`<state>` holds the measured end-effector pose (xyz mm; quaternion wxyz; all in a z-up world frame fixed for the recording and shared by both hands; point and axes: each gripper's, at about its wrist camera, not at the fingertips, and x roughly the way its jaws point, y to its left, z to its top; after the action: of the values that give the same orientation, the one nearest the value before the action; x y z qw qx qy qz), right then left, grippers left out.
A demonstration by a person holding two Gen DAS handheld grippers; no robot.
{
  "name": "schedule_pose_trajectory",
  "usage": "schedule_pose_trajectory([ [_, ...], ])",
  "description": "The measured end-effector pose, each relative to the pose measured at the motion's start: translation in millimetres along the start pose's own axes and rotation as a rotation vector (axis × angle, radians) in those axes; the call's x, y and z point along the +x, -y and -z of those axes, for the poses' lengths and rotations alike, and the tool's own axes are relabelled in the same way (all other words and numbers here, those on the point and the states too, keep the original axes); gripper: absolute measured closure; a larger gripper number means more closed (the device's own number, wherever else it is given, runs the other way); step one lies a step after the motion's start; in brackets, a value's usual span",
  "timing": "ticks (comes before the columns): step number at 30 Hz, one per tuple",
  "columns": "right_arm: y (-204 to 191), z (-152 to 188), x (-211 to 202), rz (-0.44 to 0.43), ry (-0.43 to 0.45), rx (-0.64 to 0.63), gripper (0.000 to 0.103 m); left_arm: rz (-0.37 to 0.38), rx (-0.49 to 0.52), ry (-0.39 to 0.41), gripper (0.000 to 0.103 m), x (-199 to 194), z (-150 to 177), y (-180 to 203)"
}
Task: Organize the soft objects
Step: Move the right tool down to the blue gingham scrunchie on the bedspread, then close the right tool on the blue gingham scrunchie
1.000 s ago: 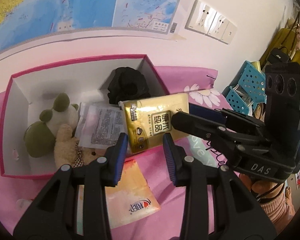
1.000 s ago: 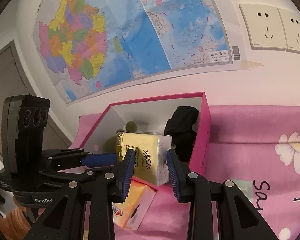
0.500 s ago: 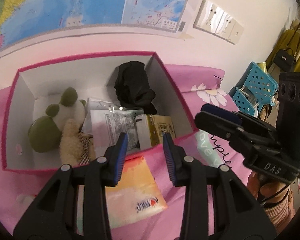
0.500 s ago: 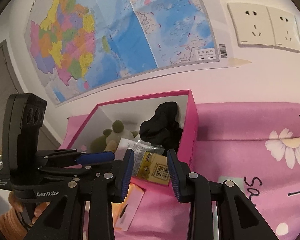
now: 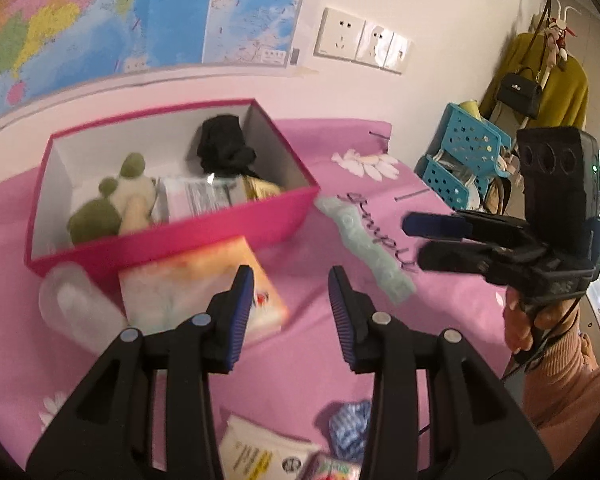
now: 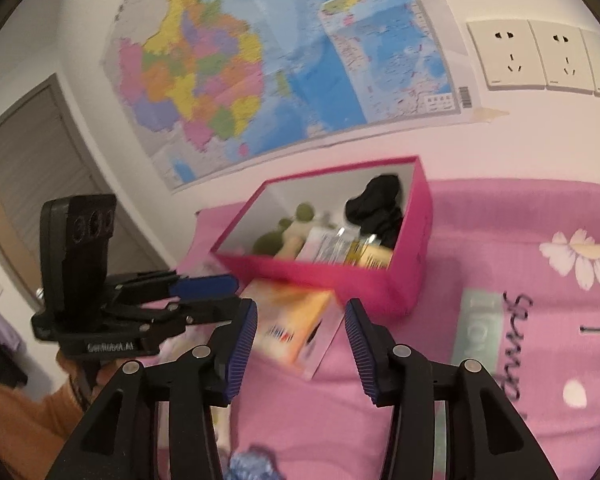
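The left hand-held gripper point(image 5: 288, 300) is standing with its jaws spread and nothing between them. The right hand-held gripper point(image 6: 300, 328) is likewise spread, its jaws having just been opening, and nothing is pinched there either.

Just ahead of the left hand-held gripper, slightly to its left, the orange tissue pack point(image 5: 196, 288) is lying flat on the pink bedspread point(image 5: 320, 360), touching or nearly touching the front wall of the pink box point(image 5: 172, 236). It is probably light and squashy: a thin, glossy plastic wrap over soft paper, so the film may be slipping under the ribbed blue pads. Pinching across its shorter width, near the middle, looks like the safest hold; a corner grip would likely be letting it sag and swing.

Beyond it, the box looks like stiff card with white inner walls. Inside it are sitting a plush toy point(image 5: 112, 204) with green ears, fuzzy and yielding, a crinkly clear packet point(image 5: 198, 198), a gold tissue pack point(image 5: 260, 188) and a bundle of black cloth point(image 5: 224, 148), limp and shapeless.

To the left of the left hand-held gripper a translucent rounded container point(image 5: 76, 304) is lying beside the box; its material is too blurred to judge. Close beneath the gripper, a blue checked cloth point(image 5: 350, 424) is lying crumpled, soft enough to take anywhere.
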<state>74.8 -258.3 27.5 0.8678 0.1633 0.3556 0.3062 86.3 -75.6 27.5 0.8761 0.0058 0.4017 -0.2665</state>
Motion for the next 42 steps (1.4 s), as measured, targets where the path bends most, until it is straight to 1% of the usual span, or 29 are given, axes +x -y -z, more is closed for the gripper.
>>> schedule_pose_trajectory([
  [2,-5.3,14.9,-6.3,-0.024,-0.035,-0.012,0.047,0.02,-0.007,-0.018,0.062,-0.1,9.1,-0.7],
  [4,-8.8,28.6,-8.6,-0.029,-0.07,-0.023,0.046,0.029,-0.011,-0.038,0.062,1.0,20.7,0.3],
  [6,-12.3,48.7,-7.1,-0.037,-0.125,-0.021,0.045,0.038,-0.011,-0.058,0.062,1.8,32.4,2.6],
  [11,-16.3,94.8,13.7,-0.05,-0.28,-0.004,0.045,0.05,-0.019,-0.092,0.062,1.9,55.3,5.7],
  [13,-19.3,110.5,23.2,-0.037,-0.331,-0.015,0.045,0.06,-0.035,-0.101,0.062,2.1,63.7,5.3],
  [15,-23.2,121.4,31.1,-0.027,-0.365,-0.021,0.045,0.064,-0.042,-0.111,0.062,2.8,70.1,5.6],
  [18,-26.7,129.3,37.3,-0.024,-0.382,-0.032,0.045,0.058,-0.04,-0.126,0.062,4.0,78.4,7.6],
  [23,-35.0,132.1,41.2,0.009,-0.362,-0.091,0.046,0.07,-0.054,-0.142,0.062,6.4,88.2,7.4],
  [25,-36.6,135.2,41.3,0.015,-0.355,-0.1,0.05,0.077,-0.056,-0.149,0.062,7.2,91.3,8.1],
  [27,-37.8,137.0,41.5,0.027,-0.353,-0.115,0.068,0.083,-0.055,-0.155,0.062,8.0,94.0,9.3],
  [32,-37.2,138.9,36.6,0.047,-0.343,-0.113,0.087,0.11,-0.042,-0.173,0.062,10.8,97.8,13.3],
  [33,-36.1,137.9,34.8,0.054,-0.331,-0.105,0.089,0.12,-0.036,-0.176,0.062,11.2,98.5,14.4],
  [37,-32.9,130.5,23.8,0.063,-0.249,-0.045,0.092,0.173,-0.023,-0.208,0.062,16.5,98.8,16.1],
  [40,-37.4,129.4,14.9,0.078,-0.18,-0.028,0.092,0.194,-0.016,-0.256,0.062,23.9,96.3,12.7],
  [42,-40.7,130.7,7.5,0.087,-0.124,-0.01,0.093,0.222,-0.017,-0.29,0.062,28.3,94.2,10.5],
])
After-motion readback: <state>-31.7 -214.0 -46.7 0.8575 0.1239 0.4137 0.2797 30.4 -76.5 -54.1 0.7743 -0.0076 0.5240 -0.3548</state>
